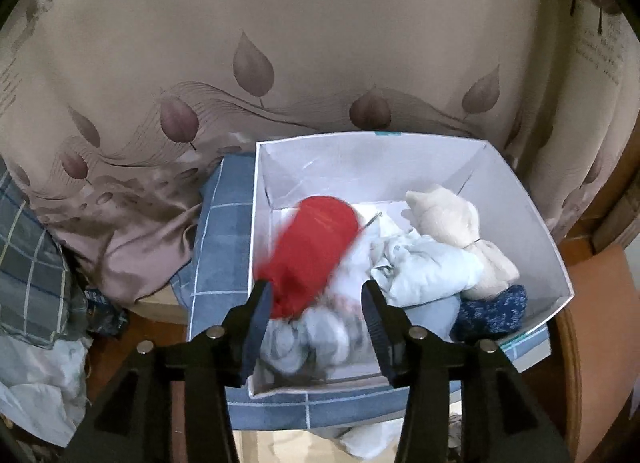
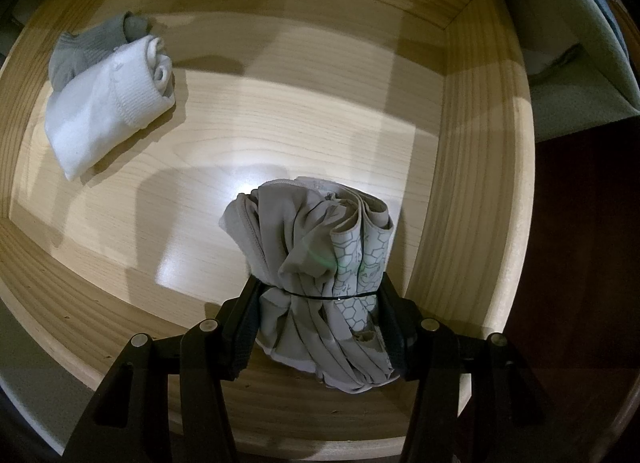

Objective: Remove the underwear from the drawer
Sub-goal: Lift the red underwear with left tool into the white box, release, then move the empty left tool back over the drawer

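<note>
In the right wrist view, my right gripper (image 2: 318,295) is shut on a rolled grey underwear bundle (image 2: 316,255) tied with a thin black band, just above the floor of the wooden drawer (image 2: 280,123). A rolled white and grey sock pair (image 2: 108,91) lies at the drawer's far left. In the left wrist view, my left gripper (image 1: 316,303) is open over a white box (image 1: 520,199). A blurred red rolled garment (image 1: 316,251) lies just beyond its fingertips, among white, cream and dark blue garments.
The white box sits on blue checked fabric (image 1: 224,231). A beige leaf-print curtain (image 1: 280,43) hangs behind it. Crumpled cloth (image 1: 40,383) lies at the lower left. The drawer's right wall (image 2: 472,183) stands close to the held bundle.
</note>
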The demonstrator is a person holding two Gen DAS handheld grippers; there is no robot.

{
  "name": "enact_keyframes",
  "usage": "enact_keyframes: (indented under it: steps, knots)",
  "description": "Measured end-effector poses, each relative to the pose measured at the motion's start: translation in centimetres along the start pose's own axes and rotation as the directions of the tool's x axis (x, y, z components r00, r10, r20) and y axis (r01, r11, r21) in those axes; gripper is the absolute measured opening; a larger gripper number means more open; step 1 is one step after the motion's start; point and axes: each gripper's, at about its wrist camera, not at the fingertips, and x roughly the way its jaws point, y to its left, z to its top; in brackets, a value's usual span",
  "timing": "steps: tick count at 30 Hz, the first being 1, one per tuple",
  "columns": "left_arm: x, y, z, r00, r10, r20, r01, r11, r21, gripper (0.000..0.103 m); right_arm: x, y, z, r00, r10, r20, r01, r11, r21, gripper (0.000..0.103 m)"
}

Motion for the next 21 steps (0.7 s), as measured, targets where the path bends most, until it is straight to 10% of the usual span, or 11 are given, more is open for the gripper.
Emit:
enact_keyframes:
  steps: [8, 21]
  knots:
    - [-3.9, 0.6, -2.5, 0.999, 0.035, 0.041, -0.037, 0.997, 0.061, 0.052, -0.1, 0.0, 0.0, 1.0, 0.002, 0.001, -0.002, 1.0, 0.003, 0.051]
    - [-1.1, 3.6, -14.9, 0.991, 0.021, -0.135, -0.029, 0.998, -0.055, 0.052, -0.7, -1.0, 0.5, 0.999, 0.041, 0.022, -0.041, 0.999, 0.027, 0.05]
